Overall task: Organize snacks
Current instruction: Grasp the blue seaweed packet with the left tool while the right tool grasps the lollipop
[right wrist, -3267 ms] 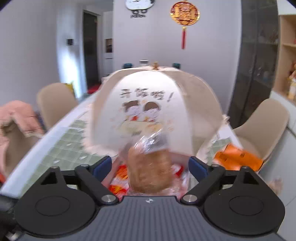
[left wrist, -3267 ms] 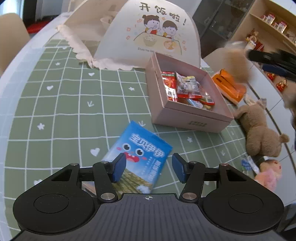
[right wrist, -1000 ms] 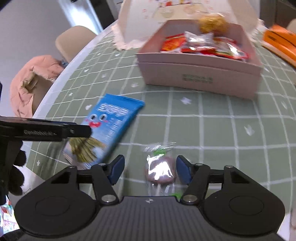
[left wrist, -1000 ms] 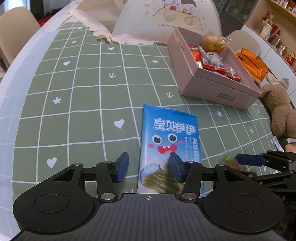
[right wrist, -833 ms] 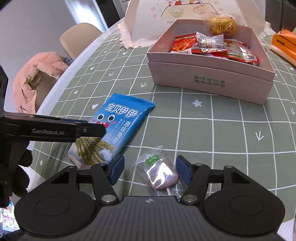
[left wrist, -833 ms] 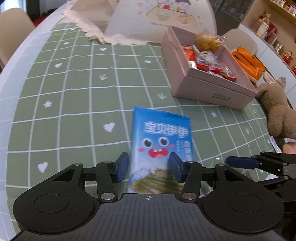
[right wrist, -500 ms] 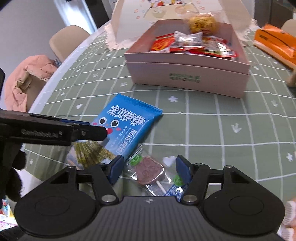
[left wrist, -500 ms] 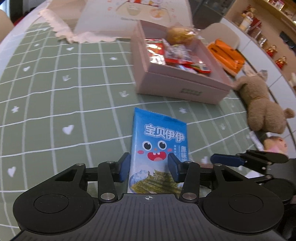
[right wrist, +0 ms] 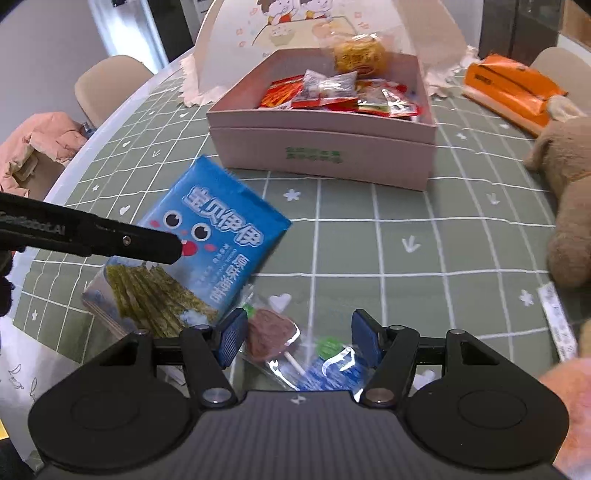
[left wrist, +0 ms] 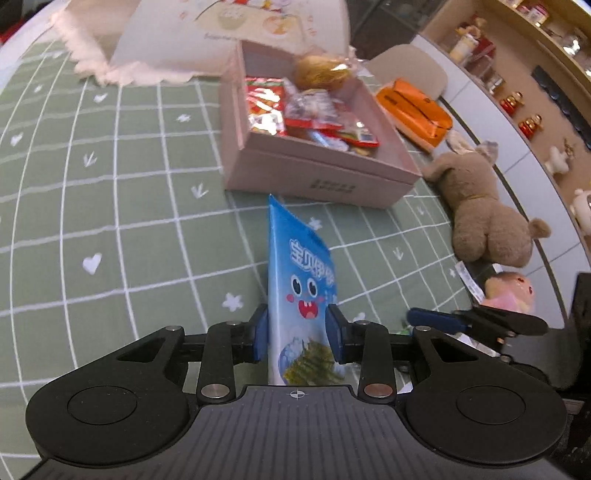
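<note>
The blue seaweed snack packet [left wrist: 301, 280] stood on edge low in the middle of the left wrist view, its lower part pinched between the blue pads of the left gripper [left wrist: 297, 338], whose jaws had just been closing onto it. Its top corner pointed toward the pink box [left wrist: 317, 181] above it in the frame. In the right wrist view the same packet [right wrist: 207, 240] appeared at centre left, tilted, with the dark finger of the left gripper [right wrist: 110, 240] lying across its left side.

The pink box sat in the upper middle of both views, open and holding red and clear-wrapped snacks, with a yellow wrapped snack [right wrist: 358, 55] at its far edge. A white food cover [right wrist: 295, 29] with a cartoon print rose behind it.

The right gripper [right wrist: 297, 341] hovered at the lower middle of its own view, jaws spread about halfway and touching nothing. Between them on the green checked tablecloth [right wrist: 443, 229] lay a wrapped brown lollipop [right wrist: 267, 338] and, just beside it toward the lower right, a small blue-and-clear wrapper [right wrist: 328, 363]. Neither pad pressed on them.

An orange pack [right wrist: 513, 88] lay at the upper right, and a brown plush toy [left wrist: 484, 218] lay along the right edge of the left wrist view.
</note>
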Available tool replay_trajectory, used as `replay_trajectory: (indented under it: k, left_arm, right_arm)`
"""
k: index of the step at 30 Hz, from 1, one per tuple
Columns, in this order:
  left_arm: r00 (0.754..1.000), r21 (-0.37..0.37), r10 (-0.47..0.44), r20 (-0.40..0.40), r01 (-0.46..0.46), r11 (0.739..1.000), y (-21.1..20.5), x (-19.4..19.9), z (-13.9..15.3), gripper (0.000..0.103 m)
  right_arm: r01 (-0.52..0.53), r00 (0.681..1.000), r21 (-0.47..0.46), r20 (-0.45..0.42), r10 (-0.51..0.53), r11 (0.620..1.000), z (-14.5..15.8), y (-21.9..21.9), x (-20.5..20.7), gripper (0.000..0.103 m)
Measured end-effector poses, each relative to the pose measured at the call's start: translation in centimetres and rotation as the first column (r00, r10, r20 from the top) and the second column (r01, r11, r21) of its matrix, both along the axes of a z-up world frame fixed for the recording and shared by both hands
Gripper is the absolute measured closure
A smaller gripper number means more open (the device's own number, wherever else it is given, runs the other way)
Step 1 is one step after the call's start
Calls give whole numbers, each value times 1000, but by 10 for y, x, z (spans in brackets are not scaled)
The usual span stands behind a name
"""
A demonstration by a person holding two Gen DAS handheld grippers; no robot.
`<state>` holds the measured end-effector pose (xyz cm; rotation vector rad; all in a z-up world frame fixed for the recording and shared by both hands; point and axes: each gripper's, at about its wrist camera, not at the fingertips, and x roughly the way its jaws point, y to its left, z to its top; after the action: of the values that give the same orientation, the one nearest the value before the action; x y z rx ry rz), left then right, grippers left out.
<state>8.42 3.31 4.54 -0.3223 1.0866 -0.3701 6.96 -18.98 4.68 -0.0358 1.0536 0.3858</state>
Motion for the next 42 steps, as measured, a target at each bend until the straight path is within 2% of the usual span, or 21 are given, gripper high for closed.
replay_trajectory:
  k: [4,7,11,13,14,17,21,26,30,34,37,42]
  left_arm:
    - [1000,-64,0,-19,-2,998,2,0,-4,67]
    - [999,-113,-40,-24,37,993,-8,6,-8,67]
    - [998,-116,-49,-25,46,992,-25,17,-19,69]
    - [999,-117,-47,-20,45,992,-28,19,-20,82]
    - [999,-116,-46,-14,45,992,-28,18,-18,85]
    - [998,-122,-56,11,57,991,-22,11,-10,85]
    - [998,-94,-51,35,54,994,-9,1,2,85]
    - [999,-90,-30,23,32,995,2,-9,5,86]
    - [999,-115,-35,-11,34,993,-2,-4,0,82]
    - [999,-67,-36,-8,35,997,-15,13,-14,79]
    - [999,-64,-43,0,43,997,-23,18,-18,83]
    - [996,-31,-86,22,87,996,-31,11,-11,84]
  right_arm:
    - [-19,1000,45,-23,20,999,0,1,-5,40]
    - [-16,999,44,-31,17,999,-6,7,-4,38]
    - [-29,999,46,-27,30,999,-7,9,-3,38]
    - [-38,999,43,-29,39,998,-6,8,-5,38]
    - [-44,999,42,-31,45,998,-6,6,-7,38]
    - [-76,997,34,-24,76,997,-4,-1,-14,29]
    - [-114,993,-17,-16,114,993,-7,-4,-20,29]
    - [-109,994,-7,2,109,994,-9,2,-13,28]
    - [-122,992,11,16,121,993,-9,15,-7,29]
    - [-144,989,-13,32,144,990,-10,25,-5,29]
    - [-153,987,-34,39,155,988,-9,26,-9,37]
    - [-139,989,-47,36,140,989,-7,19,-12,51]
